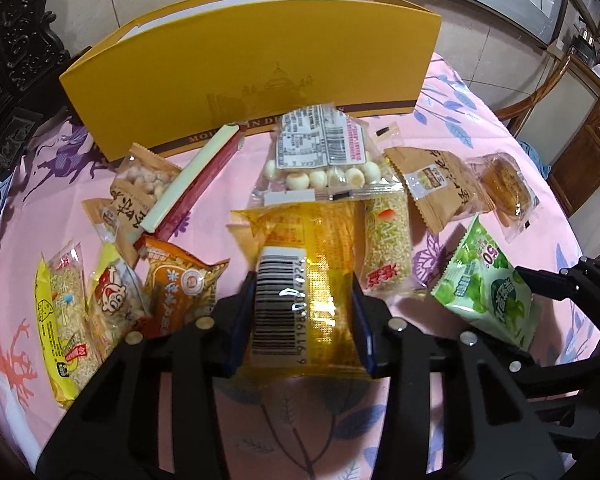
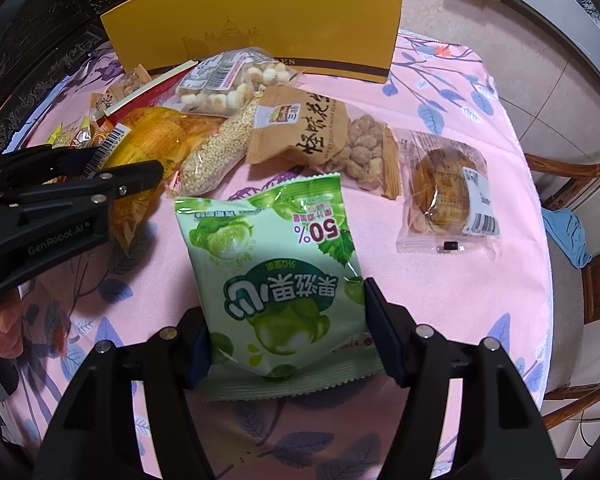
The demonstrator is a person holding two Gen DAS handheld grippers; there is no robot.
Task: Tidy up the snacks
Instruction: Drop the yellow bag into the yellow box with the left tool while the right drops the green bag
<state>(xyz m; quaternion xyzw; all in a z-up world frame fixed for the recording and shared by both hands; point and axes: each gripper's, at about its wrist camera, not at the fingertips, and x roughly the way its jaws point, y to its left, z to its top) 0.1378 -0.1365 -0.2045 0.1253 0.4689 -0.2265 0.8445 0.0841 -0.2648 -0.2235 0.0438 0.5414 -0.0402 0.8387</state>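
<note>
Yellow box (image 1: pixel 252 68) stands open at the far edge of the pink tablecloth (image 2: pixel 440 280); can't see its contents from here. All snacks are outside it, spread in front. Left gripper (image 1: pixel 304 320) pinches the amber packet (image 1: pixel 312 264) at its barcode end, pads on both sides. Right gripper (image 2: pixel 286 336) straddles the green packet (image 2: pixel 276 264), fingers touching both edges, gripping it. Wrapped pastry (image 2: pixel 448 192) lies well to the right.

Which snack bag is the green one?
The green bag with the fruit picture, between the right gripper's fingers. The others are yellow, orange, brown or clear.
</note>
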